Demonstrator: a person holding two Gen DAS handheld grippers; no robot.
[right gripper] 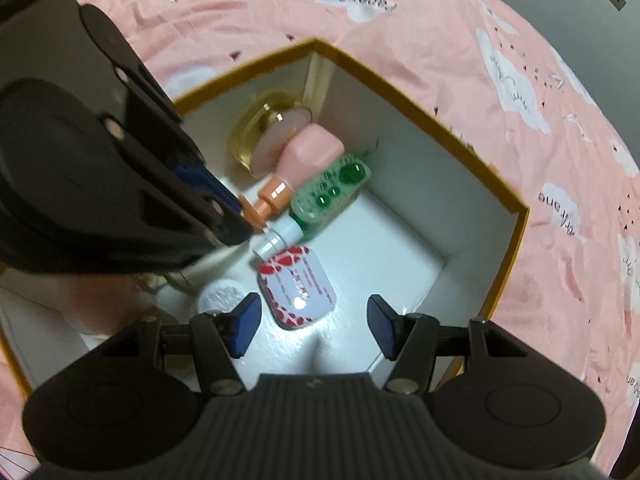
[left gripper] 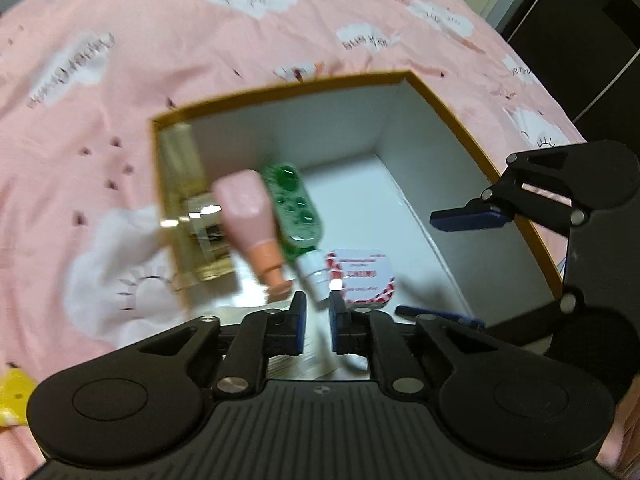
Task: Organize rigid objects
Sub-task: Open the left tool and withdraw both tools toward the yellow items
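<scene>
An open white box with an orange rim [left gripper: 432, 92] [right gripper: 404, 92] sits on a pink bedsheet. Inside lie a yellow glass perfume bottle [left gripper: 188, 208] [right gripper: 256, 136], a pink pump bottle [left gripper: 250, 216] [right gripper: 308, 152], a green bottle with a white cap [left gripper: 294, 208] [right gripper: 332, 192] and a red-and-white tin [left gripper: 362, 276] [right gripper: 298, 290]. My left gripper [left gripper: 318, 320] [right gripper: 236, 216] is over the box, its jaws narrowly apart around the green bottle's white cap [left gripper: 316, 276]. My right gripper [right gripper: 312, 324] [left gripper: 460, 264] hangs open over the tin, holding nothing.
The pink bedsheet with white clouds [left gripper: 200, 40] [right gripper: 520, 60] surrounds the box. A yellow object [left gripper: 12, 400] lies at the sheet's left edge. A round white lid [right gripper: 222, 294] lies in the box near my right gripper. Dark furniture [left gripper: 580, 40] stands at the far right.
</scene>
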